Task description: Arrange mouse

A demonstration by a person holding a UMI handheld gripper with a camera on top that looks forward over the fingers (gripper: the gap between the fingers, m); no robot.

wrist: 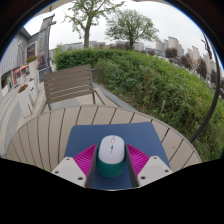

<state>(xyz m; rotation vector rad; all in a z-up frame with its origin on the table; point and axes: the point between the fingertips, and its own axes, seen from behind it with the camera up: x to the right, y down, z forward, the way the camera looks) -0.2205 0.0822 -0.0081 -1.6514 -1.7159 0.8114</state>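
Note:
A white mouse with a dark teal rear part sits between the fingers of my gripper. The pink pads press against its two sides, so the gripper is shut on it. The mouse is over the near half of a blue mat that lies on a round slatted wooden table. I cannot tell whether the mouse rests on the mat or is held just above it.
A wooden slatted chair stands beyond the table's far left edge. A green hedge runs behind the table on the right. Trees and buildings stand far off. The table's rim curves around the mat.

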